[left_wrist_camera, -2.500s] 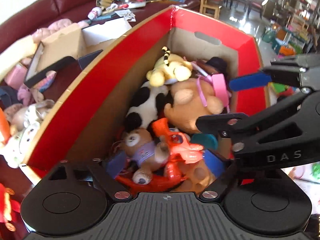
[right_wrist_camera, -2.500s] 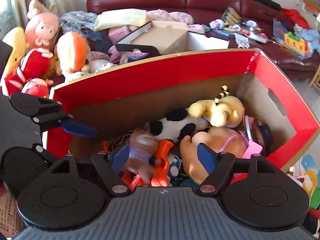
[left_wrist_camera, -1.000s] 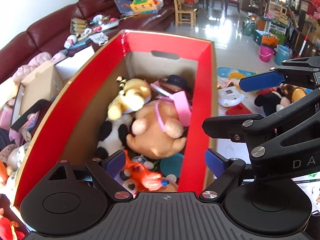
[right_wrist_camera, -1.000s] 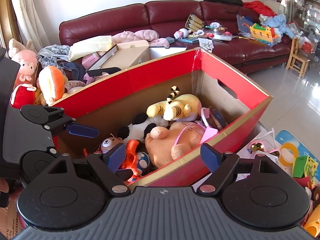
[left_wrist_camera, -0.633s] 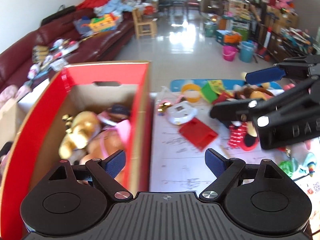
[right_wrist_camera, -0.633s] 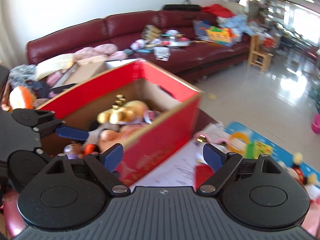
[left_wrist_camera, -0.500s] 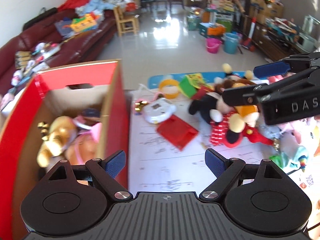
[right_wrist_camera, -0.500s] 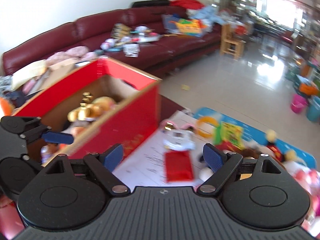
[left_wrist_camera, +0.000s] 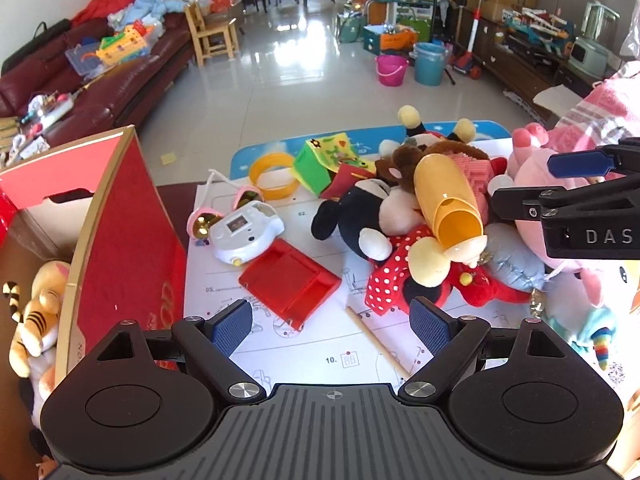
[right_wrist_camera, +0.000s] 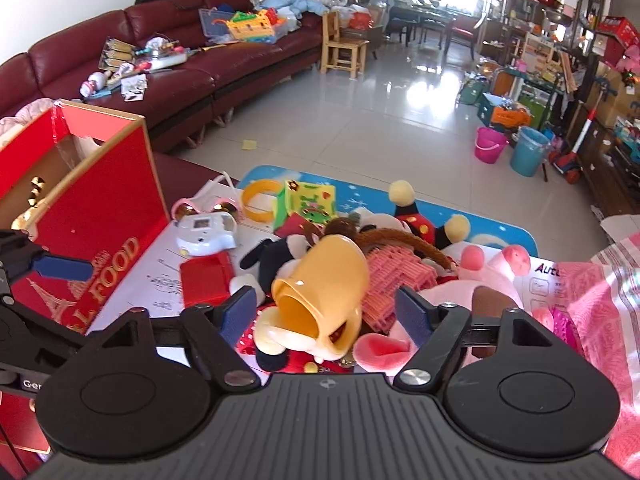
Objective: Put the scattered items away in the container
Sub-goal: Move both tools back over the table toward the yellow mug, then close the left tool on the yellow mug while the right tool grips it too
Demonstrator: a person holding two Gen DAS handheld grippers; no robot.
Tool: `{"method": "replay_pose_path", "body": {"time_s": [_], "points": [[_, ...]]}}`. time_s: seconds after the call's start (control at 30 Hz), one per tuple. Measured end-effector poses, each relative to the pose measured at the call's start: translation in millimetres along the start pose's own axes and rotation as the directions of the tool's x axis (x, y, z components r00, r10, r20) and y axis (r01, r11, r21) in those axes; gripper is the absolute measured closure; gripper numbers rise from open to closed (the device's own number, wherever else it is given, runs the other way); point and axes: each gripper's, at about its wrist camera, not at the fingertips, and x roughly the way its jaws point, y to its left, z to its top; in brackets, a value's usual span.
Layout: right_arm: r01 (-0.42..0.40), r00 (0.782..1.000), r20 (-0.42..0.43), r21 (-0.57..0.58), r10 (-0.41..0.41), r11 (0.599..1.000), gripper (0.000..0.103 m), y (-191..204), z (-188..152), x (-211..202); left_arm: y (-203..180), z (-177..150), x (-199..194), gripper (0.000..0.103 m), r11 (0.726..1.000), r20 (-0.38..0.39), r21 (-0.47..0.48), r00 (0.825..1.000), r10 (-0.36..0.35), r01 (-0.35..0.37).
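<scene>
The red cardboard box (left_wrist_camera: 124,232) (right_wrist_camera: 100,216) stands at the left, with a tiger plush (left_wrist_camera: 36,316) inside. Scattered toys lie on paper sheets to its right. My left gripper (left_wrist_camera: 331,326) is open and empty, just past a red plastic tray (left_wrist_camera: 290,280). My right gripper (right_wrist_camera: 326,314) hangs over the toy pile. Its jaws are closing either side of a yellow cup (right_wrist_camera: 324,292) (left_wrist_camera: 446,200) that lies on a mouse plush (left_wrist_camera: 360,216). The pads are still apart from the cup. Each gripper shows at the edge of the other's view.
A white toy camera (left_wrist_camera: 244,232), a yellow ring (left_wrist_camera: 274,174), a green cube (left_wrist_camera: 324,164), a pink brick block (right_wrist_camera: 396,276) and a pink plush (left_wrist_camera: 536,176) crowd the mat. A thin wooden stick (left_wrist_camera: 376,340) lies on the paper. A dark red sofa (right_wrist_camera: 180,52) stands behind.
Both grippers have swung away from the box to the right and down over the toy pile. The right jaws have narrowed, with the yellow cup now between them.
</scene>
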Motion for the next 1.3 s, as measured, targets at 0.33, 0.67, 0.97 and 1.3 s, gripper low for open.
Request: {"method": "replay_pose_path", "body": {"time_s": [0.33,0.67,0.97,1.3], "points": [[0.01,0.999,-0.046,-0.019,-0.011,1.0,0.05,0,-11,34,9,3,18,0.011,1.0,-0.01,-0.025,1.0,0.019,-0.019],[-0.022,0.999,-0.039,-0.018,0.022,1.0,0.05,-6,-31,35,-23,21,28,0.012,0.995,0.083,0.102,0.997,0.006,-0.014],[-0.029,1.0,-0.007,-0.052,0.029,0.998,0.05,-15,-38,19,-33,21,28,0.013,0.972,0.081,0.205,0.988,-0.13,0.111],[-0.034,0.999,0.034,-0.053,0.036,0.998,0.04,-23,-37,2,-66,15,36,0.013,0.921,0.058,0.375,0.988,-0.141,0.109]]}}
